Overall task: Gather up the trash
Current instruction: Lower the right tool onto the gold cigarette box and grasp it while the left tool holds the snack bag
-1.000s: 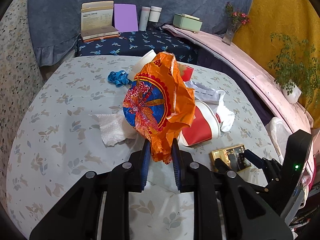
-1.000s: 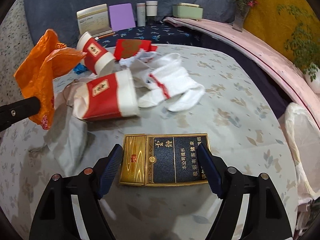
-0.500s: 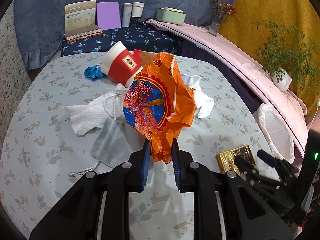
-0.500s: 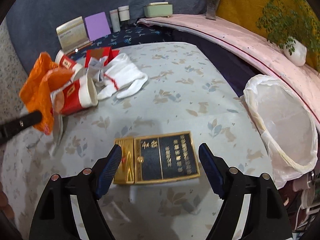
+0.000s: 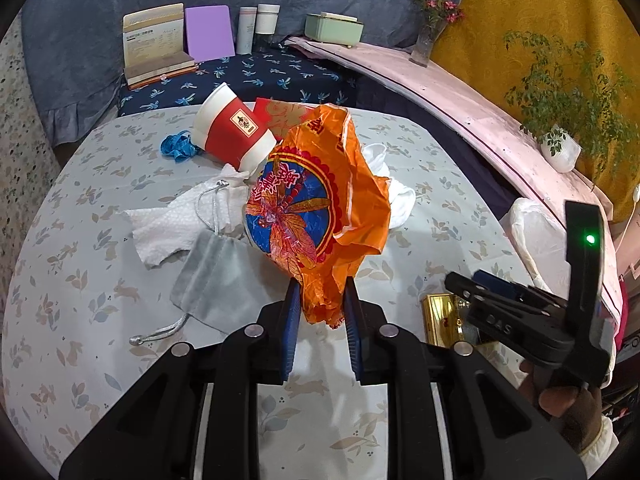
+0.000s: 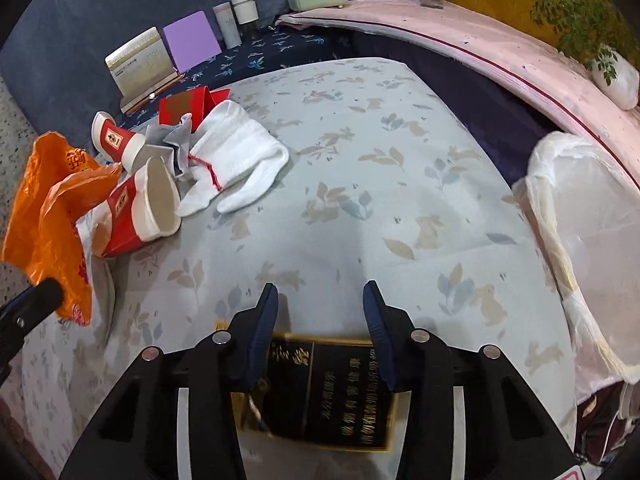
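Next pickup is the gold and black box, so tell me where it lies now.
The gold and black box lies flat on the tablecloth at the near edge, under the right hand-held gripper, whose jaws are closing above it, left of the lined bin.

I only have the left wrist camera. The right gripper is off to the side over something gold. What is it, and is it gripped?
Observer: A flat black and gold box with gold lettering, lying on the table. The right gripper has its jaws closing, with the fingertips past the box's far edge. I see no pad pressing it.
Operator: Anything hidden behind my orange bag?
Observer: A second red and white paper cup, lying on its side.
Operator: Where is the bin?
Observer: The white-lined bin stands open beside the table's right edge.
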`<state>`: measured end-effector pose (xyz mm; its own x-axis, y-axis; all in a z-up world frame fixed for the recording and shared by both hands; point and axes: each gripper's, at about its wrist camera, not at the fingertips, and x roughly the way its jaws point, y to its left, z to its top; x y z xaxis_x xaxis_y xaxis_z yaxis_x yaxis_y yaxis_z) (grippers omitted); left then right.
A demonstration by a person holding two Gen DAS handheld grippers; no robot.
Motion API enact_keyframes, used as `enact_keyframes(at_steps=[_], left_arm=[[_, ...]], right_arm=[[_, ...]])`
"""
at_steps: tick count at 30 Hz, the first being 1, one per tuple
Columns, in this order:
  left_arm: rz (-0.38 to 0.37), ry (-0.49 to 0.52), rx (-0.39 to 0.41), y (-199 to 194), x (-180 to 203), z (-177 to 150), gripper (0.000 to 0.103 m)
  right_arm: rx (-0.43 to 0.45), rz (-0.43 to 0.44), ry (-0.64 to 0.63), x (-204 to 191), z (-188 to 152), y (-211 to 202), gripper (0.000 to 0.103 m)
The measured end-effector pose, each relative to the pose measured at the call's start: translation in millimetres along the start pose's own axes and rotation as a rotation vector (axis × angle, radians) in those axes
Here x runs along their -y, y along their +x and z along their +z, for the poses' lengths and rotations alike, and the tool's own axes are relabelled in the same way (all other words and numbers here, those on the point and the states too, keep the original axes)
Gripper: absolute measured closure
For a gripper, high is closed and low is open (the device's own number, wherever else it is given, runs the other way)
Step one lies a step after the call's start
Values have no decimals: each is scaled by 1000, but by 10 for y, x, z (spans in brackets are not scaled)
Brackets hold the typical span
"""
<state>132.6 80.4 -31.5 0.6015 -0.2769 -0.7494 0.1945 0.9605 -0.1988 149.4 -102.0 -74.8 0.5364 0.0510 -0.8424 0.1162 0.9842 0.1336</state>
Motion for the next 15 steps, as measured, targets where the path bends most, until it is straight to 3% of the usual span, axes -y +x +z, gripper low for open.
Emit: enact_keyframes(at_steps=[5, 15], left_arm=[[-6, 1, -4, 0, 55, -25, 83], [-19, 38, -3, -102, 226, -132, 83]], right_arm=[[-25, 41, 40, 129, -250, -203, 61], [-45, 43, 18, 169, -730, -545, 59]])
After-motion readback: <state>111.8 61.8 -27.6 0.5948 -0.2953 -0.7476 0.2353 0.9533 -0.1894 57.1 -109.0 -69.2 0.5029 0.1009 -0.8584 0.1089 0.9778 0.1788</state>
